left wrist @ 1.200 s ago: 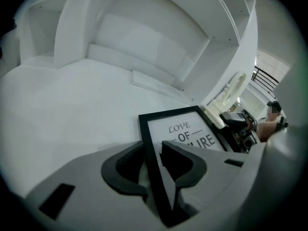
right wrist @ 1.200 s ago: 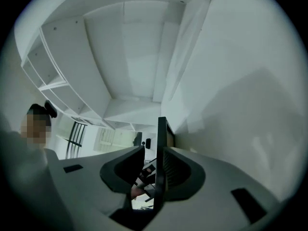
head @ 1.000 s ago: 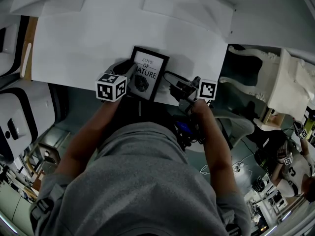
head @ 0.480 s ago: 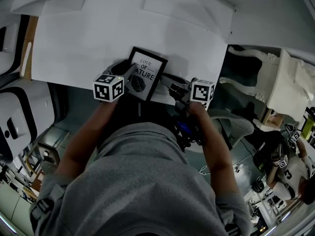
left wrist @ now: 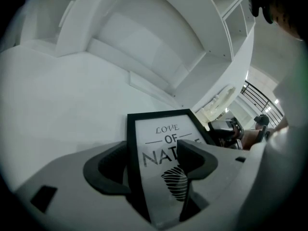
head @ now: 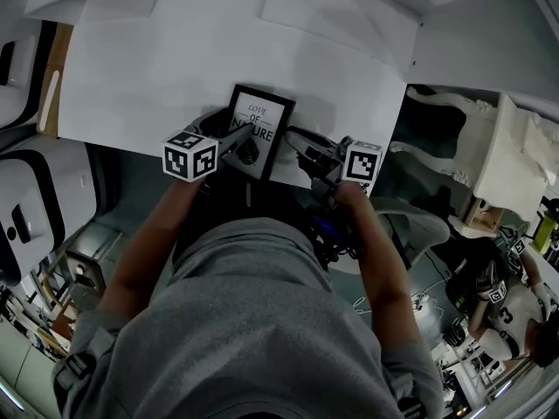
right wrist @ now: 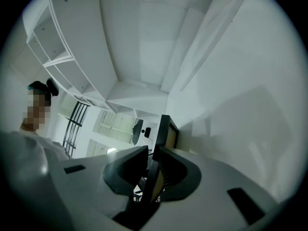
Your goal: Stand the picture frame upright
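The black picture frame point(head: 260, 122) with a "LOVE OF NATURE" print is near the front edge of the white table point(head: 175, 68), tilted up off the tabletop. My left gripper point(head: 234, 143) straddles the frame's lower left side. In the left gripper view the picture frame point(left wrist: 163, 129) passes through the wide gap of the left gripper point(left wrist: 151, 160); its jaws are opening and do not press on it. My right gripper point(head: 303, 151) is at the frame's right edge. In the right gripper view the picture frame point(right wrist: 162, 129) shows edge-on inside the right gripper point(right wrist: 154, 163), whose jaws are closing, pads against both faces.
White shelving point(left wrist: 159, 42) stands behind the table. A white carved piece of furniture point(head: 454, 129) is to the right, past the table's edge. Another person point(head: 502, 295) crouches at the lower right. A grey and white appliance point(head: 26, 208) sits at the left.
The left gripper's jaws have spread apart and let go of the frame. The right gripper has closed in on the frame's right edge. The frame looks slightly steeper.
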`<move>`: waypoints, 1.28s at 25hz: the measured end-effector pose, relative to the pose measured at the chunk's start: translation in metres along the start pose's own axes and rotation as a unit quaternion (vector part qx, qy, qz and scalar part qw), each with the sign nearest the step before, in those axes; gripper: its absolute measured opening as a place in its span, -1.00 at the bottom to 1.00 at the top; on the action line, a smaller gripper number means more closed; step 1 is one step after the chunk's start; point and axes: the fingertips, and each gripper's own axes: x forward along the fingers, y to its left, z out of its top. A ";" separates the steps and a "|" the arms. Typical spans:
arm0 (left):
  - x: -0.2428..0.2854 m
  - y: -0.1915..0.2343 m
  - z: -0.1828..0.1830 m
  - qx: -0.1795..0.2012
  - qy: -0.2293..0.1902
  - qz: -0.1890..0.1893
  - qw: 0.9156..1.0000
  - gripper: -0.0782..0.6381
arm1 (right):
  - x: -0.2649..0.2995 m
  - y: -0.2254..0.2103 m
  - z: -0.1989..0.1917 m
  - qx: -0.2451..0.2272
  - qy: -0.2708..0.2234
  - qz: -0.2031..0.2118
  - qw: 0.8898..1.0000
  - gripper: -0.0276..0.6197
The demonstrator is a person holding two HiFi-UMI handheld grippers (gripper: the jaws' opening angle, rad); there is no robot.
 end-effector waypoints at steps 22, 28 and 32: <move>-0.003 0.029 -0.003 -0.028 0.043 0.067 0.996 -0.55 | -0.008 -0.046 -0.009 -0.012 0.030 -0.084 0.996 -0.65; -0.009 0.033 0.000 -0.065 0.023 0.054 0.996 -0.58 | -0.004 -0.038 -0.005 -0.006 0.016 -0.068 0.998 -0.65; -0.011 0.035 0.003 -0.089 0.010 0.040 0.995 -0.58 | -0.006 -0.042 -0.007 -0.001 0.018 -0.066 0.998 -0.61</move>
